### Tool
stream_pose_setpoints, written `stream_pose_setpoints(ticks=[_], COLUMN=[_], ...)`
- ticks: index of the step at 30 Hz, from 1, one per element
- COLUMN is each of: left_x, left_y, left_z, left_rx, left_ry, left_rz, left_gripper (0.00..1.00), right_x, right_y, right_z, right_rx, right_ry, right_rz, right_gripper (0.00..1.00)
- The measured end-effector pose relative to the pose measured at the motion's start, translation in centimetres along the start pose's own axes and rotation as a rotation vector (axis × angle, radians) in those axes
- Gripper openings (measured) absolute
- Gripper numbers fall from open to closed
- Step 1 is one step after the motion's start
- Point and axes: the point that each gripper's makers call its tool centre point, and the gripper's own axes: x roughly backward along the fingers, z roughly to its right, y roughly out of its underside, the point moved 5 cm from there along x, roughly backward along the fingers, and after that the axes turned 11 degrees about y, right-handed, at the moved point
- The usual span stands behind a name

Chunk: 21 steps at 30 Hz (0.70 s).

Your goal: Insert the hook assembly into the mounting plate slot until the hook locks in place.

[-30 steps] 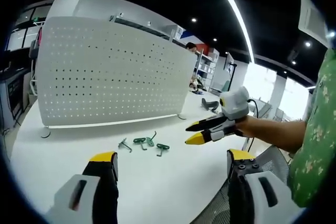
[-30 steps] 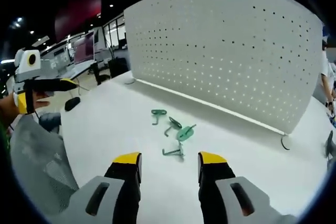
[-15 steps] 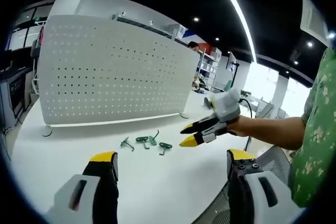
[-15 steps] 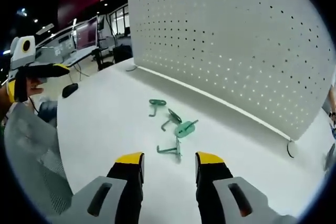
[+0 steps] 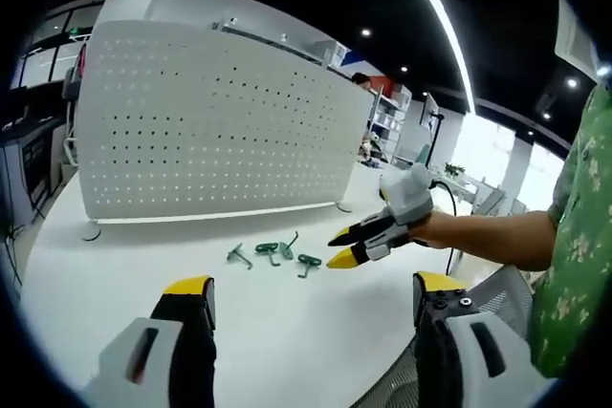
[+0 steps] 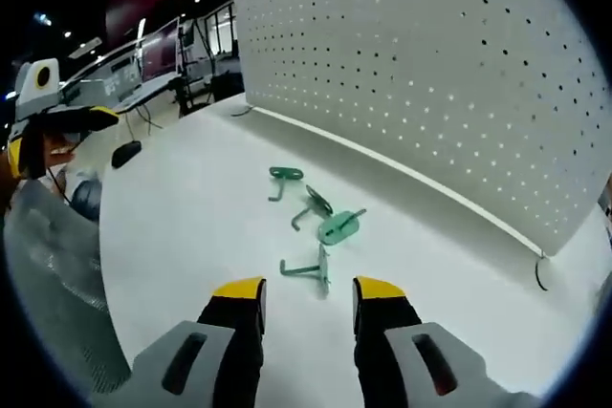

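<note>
Judging from the four green hooks (image 6: 311,226) lying loose before the pegboard (image 6: 440,74), nothing is inserted yet: the right gripper (image 6: 306,295) is poised, open and empty, just short of the nearest hook (image 6: 308,269), while the left gripper (image 5: 304,305) is held open, empty, well back.

Four green hooks (image 6: 308,269) (image 6: 338,226) (image 6: 313,207) (image 6: 282,177) lie on one white table (image 6: 182,226), before one white perforated mounting plate (image 6: 430,74).
</note>
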Motion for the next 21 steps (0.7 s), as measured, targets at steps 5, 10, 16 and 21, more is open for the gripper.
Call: stream_pose_setpoints(ticks=[5, 10, 16, 21], left_x=[0.0, -0.1, -0.3, -0.3], left_y=[0.3, 0.5, 0.7, 0.8], left_z=[-0.2, -0.3, -0.3, -0.3], left_rx=[0.005, 0.012, 0.020, 0.023], left_ry=[-0.012, -0.020, -0.025, -0.024], left_rz=[-0.010, -0.014, -0.016, -0.019], left_gripper=[0.87, 0.87, 0.87, 0.86], right_x=[-0.7, -1.1, -1.6, -1.9], right_y=[0.2, 0.2, 0.4, 0.5], right_z=[0.0, 0.0, 0.1, 0.2], right_rx=[0.011, 0.018, 0.037, 0.052], right_ry=[-0.015, -0.022, -0.028, -0.022], right_rz=[-0.010, -0.013, -0.025, -0.029], right_gripper=[0.32, 0.29, 0.24, 0.18])
